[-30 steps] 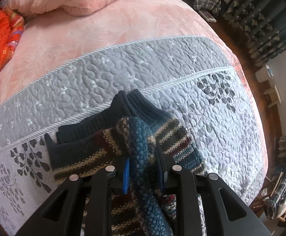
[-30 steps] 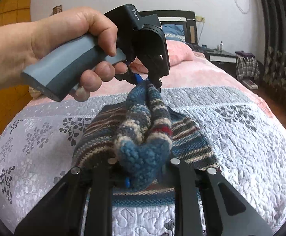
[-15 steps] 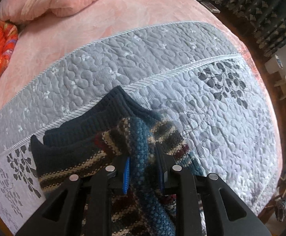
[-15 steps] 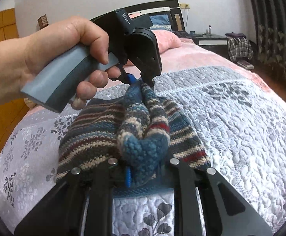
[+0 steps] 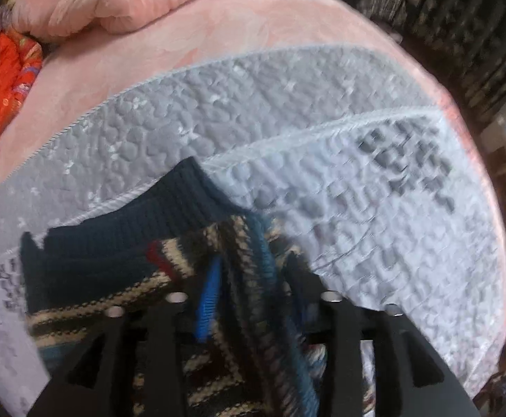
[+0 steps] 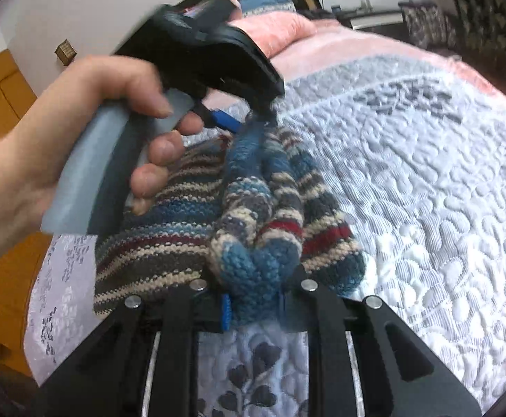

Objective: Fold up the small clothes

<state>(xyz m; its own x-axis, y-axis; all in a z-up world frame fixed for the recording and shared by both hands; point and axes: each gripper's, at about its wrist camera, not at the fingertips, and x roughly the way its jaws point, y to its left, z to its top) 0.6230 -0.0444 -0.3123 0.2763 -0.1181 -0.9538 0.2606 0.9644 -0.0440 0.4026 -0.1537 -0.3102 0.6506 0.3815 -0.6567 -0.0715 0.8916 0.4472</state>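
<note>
Hand [image 6: 44, 160] tilting left claw [image 6: 253, 118], sweater [image 6: 169, 229] pinched

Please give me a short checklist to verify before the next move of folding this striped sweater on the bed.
1. Right tool shut on the sweater: ok, knit bunched between its fingers.
2. Left tool gripping the sweater: cannot tell; fingers look spread around the fold, picture blurred.
3. Folded ridge held between both tools: ok at the right end only.
4. Rest of the sweater lying on the quilt: ok.
5. Quilt beside the sweater free for laying it down: ok.
6. Dark collar flat: not ok, it stands up.
</note>
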